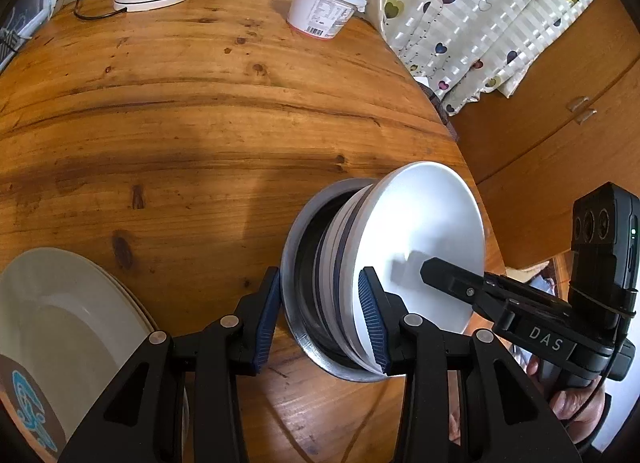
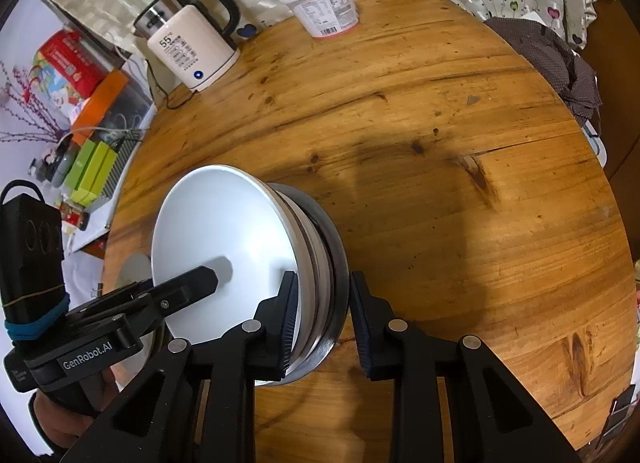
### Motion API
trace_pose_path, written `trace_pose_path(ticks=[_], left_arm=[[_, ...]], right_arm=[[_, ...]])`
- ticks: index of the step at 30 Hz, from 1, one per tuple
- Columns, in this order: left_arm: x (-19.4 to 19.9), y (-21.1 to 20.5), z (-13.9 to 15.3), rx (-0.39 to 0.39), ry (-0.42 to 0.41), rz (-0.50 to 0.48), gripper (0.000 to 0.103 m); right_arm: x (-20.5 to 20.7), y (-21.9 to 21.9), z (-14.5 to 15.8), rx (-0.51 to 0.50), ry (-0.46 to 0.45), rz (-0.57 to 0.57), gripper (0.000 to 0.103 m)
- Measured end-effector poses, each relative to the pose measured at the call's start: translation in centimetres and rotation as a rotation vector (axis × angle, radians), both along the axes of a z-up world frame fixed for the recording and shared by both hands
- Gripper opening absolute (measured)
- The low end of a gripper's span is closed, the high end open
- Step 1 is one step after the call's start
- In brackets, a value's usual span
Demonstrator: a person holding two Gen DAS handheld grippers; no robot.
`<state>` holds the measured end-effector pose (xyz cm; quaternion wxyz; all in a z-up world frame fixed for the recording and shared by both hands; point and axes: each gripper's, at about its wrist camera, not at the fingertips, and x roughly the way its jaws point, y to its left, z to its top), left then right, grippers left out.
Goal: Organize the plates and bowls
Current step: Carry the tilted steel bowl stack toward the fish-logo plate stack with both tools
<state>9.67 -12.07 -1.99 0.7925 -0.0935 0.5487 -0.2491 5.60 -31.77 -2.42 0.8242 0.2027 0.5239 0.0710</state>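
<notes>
A nested stack of bowls, white ones [image 1: 424, 231] inside a steel bowl [image 1: 292, 283], is held off the round wooden table [image 1: 200, 123]. My left gripper [image 1: 320, 315] is shut on one side of the stack's rim, one finger inside the top bowl, one under the steel bowl. My right gripper [image 2: 324, 319] is shut on the opposite side of the same stack [image 2: 224, 235]. Each gripper shows in the other's view. A stack of white plates [image 1: 60, 315] lies at the lower left in the left wrist view.
A cream electric kettle [image 2: 192, 51] with its cord and a white plastic tub [image 2: 326, 7] stand at the table's far edge. A heart-patterned curtain [image 1: 480, 11] hangs behind. Boxes and clutter [image 2: 80, 111] sit left of the table. A wooden cabinet [image 1: 560, 135] stands on the right.
</notes>
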Motion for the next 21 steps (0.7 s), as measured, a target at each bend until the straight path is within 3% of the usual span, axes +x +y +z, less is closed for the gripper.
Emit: trace_pose_path(ticks=[18,21], left_arm=[[-0.1,1.1,-0.9,-0.056,0.07,0.023,0.041],[-0.2,0.8,-0.8,-0.049,0.057,0.014,0.041]], right_arm=[[0.1,0.0,-1.1,0.1,0.067,-0.026,0.033],[0.0,0.4,-1.0,0.078,0.058,-0.02,0.032]])
